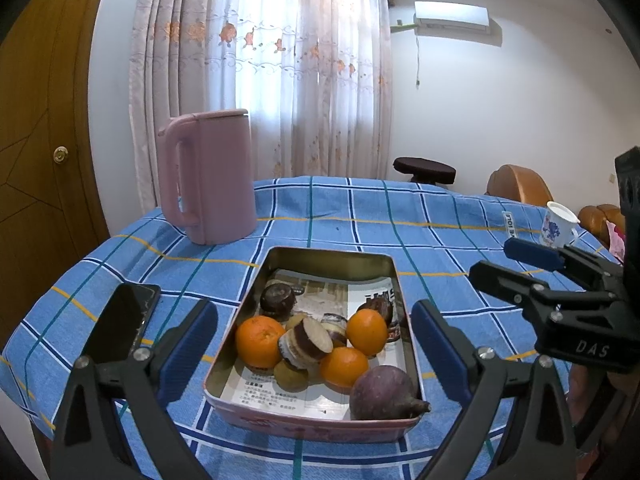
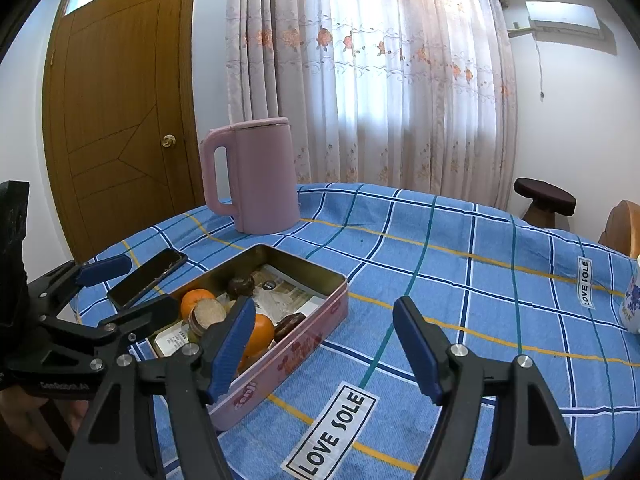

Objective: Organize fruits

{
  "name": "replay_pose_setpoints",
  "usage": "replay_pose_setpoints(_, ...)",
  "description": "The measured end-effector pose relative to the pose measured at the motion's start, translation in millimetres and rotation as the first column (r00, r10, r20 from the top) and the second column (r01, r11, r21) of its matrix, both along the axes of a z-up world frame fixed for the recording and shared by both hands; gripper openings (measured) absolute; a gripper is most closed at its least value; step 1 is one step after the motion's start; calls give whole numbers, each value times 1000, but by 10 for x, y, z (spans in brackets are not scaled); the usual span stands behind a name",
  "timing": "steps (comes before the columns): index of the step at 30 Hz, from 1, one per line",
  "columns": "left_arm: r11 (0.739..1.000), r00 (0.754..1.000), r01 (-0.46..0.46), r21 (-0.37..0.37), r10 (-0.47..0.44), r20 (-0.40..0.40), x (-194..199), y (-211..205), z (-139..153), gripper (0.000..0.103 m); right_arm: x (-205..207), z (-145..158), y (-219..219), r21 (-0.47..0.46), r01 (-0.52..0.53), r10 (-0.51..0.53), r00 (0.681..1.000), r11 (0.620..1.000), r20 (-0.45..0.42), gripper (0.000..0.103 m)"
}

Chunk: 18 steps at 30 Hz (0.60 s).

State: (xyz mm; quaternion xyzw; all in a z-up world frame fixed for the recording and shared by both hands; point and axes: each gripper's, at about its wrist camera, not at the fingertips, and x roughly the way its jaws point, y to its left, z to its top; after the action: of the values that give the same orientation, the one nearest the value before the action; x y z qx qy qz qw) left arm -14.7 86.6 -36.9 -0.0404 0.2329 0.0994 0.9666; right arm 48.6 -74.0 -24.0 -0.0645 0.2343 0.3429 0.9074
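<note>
Two hand-held grippers, our left hand-held gripper [image 1: 314, 354] and right hand-held gripper [image 2: 324, 346], are spread wide and hold nothing, the fruits [image 1: 344, 364] sit in the tin [image 1: 332, 258] on the desk [image 2: 460, 264], so we think we next reach in for one.

A table covered in a blue checked cloth [image 1: 360, 216] carries a pink tin [image 1: 320, 420] of fruit near its front, a black phone [image 1: 124, 320] to the tin's left, a pink kettle [image 1: 212, 176] far left, and a white cup [image 1: 558, 226] far right.
</note>
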Motion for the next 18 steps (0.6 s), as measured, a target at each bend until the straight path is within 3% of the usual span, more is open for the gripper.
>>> replay_pose_setpoints(18, 1000, 1000, -19, 9, 19, 3, 13, -19, 19, 103, -10, 32, -107, 24, 21, -22, 999, 999, 29, 74)
